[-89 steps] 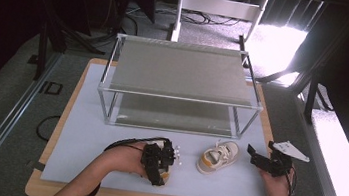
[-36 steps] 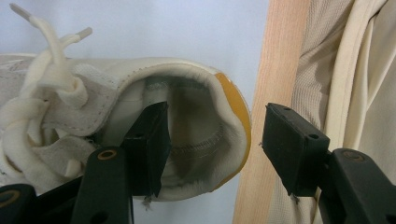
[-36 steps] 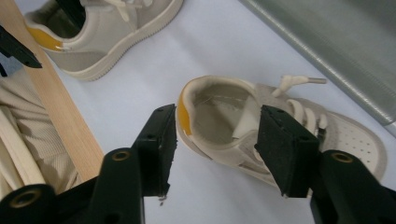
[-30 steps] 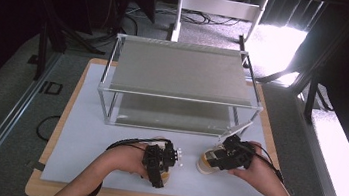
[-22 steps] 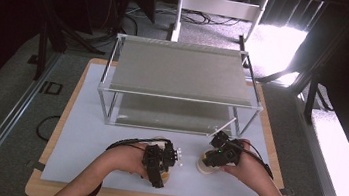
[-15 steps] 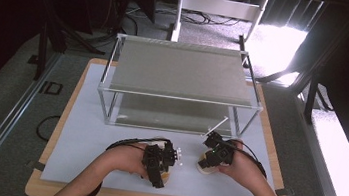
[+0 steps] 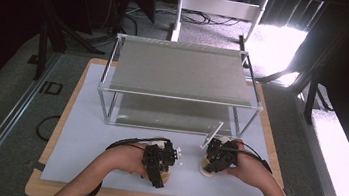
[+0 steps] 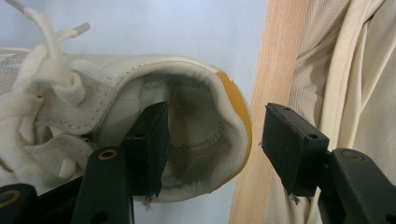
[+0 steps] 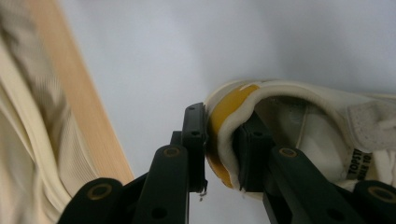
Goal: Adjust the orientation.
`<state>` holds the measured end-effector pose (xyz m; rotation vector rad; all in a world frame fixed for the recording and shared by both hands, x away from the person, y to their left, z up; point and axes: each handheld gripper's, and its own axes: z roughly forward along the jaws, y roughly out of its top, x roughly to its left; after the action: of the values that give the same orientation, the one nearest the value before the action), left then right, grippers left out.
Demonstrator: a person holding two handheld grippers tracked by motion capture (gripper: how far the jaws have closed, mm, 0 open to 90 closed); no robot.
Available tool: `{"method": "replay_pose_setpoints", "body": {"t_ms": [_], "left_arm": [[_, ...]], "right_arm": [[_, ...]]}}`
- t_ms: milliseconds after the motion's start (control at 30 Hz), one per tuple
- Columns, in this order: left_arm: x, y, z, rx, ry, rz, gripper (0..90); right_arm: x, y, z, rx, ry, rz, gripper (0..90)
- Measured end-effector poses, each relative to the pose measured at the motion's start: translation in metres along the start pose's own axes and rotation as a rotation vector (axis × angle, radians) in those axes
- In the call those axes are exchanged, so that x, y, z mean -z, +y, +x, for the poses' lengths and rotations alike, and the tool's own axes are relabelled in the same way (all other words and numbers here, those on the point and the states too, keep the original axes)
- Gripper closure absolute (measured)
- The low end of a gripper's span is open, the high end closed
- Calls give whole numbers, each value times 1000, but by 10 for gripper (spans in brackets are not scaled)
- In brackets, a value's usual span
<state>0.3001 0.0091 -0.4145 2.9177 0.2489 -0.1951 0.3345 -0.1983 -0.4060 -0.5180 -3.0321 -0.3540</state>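
Two shoes lie on the pale sheet (image 7: 82,132) that covers the wooden bench (image 7: 62,114), near its front edge, one under each hand. Behind them stands a metal-framed rack (image 7: 183,71) with a grey top shelf and a lower shelf. Around the bench the floor is grey carpet, with dark stands and cables at the back and bright light falling across the right side.

Left claw (image 8: 212,140): its jaws stand wide apart, one inside the heel opening of the left shoe (image 8: 140,107), the other outside it over the bench edge, with the heel rim between them and not pinched. White laces show at the upper left of the left gripper view.

Right claw (image 9: 219,144): its jaws are closed narrow on the heel rim of the right shoe (image 9: 317,121), one jaw outside against the yellow heel patch, the other inside. Printed inside this shoe, partly hidden, are letters that read "TOPST"; the rest cannot be made out.

Beige cloth of the person's clothing shows beyond the bench edge in both gripper views.
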Motion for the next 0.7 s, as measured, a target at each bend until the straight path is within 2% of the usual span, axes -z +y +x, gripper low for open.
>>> {"method": "replay_pose_setpoints", "body": {"t_ms": [167,233,333,467,533,633,700], "left_arm": [[0,0,0,3,1,-1,415],[0,0,0,-1,4,1,415],[0,0,0,4,0,0,416],[0,0,0,1,1,2,419],[0,0,0,4,2,2,419],[-1,0,0,3,-1,1,419],[-1,1,0,2,-1,2,420]], "right_arm": [[6,-3,11,168,10,-14,762],[7,-4,17,248,14,8,762],[8,-6,25,320,26,37,765],[10,-8,28,344,55,40,766],[7,-11,29,368,70,61,765],[1,-13,28,358,89,85,762],[-1,-14,26,350,103,78,759]]}}
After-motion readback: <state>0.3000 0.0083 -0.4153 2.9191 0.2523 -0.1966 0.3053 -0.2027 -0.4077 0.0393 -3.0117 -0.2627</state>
